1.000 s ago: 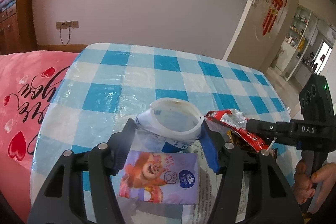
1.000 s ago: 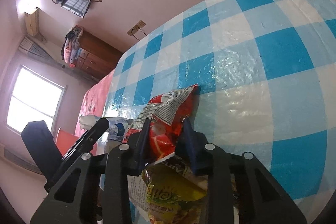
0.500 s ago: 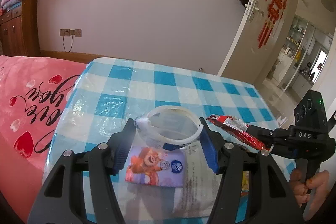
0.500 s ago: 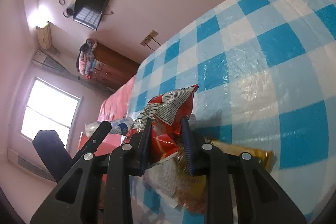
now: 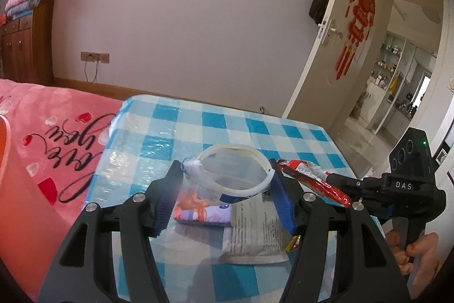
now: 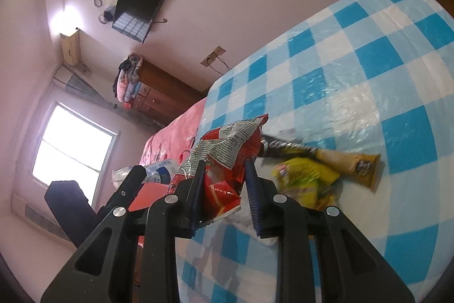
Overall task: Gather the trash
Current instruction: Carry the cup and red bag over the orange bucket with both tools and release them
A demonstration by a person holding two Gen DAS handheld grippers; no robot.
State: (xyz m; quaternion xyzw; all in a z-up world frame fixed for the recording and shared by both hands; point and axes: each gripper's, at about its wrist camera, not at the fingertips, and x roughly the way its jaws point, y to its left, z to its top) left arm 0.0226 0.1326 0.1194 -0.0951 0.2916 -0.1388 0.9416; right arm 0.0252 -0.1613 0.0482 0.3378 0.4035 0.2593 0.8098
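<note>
Left gripper (image 5: pixel 224 195) fingers clamp a squashed white cup (image 5: pixel 231 175); right gripper (image 6: pixel 224 183) fingers pinch a red wrapper (image 6: pixel 227 158), both above the worktop (image 6: pixel 369 75). Light, crinkly, slippery: grip mid-body. More wrappers (image 6: pixel 312 175) remain.

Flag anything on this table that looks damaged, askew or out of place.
The white cup in the left gripper is squashed out of round. Loose wrappers litter the checked tablecloth: a purple cartoon packet, a printed white packet and yellow wrappers. Nothing looks spilled.
</note>
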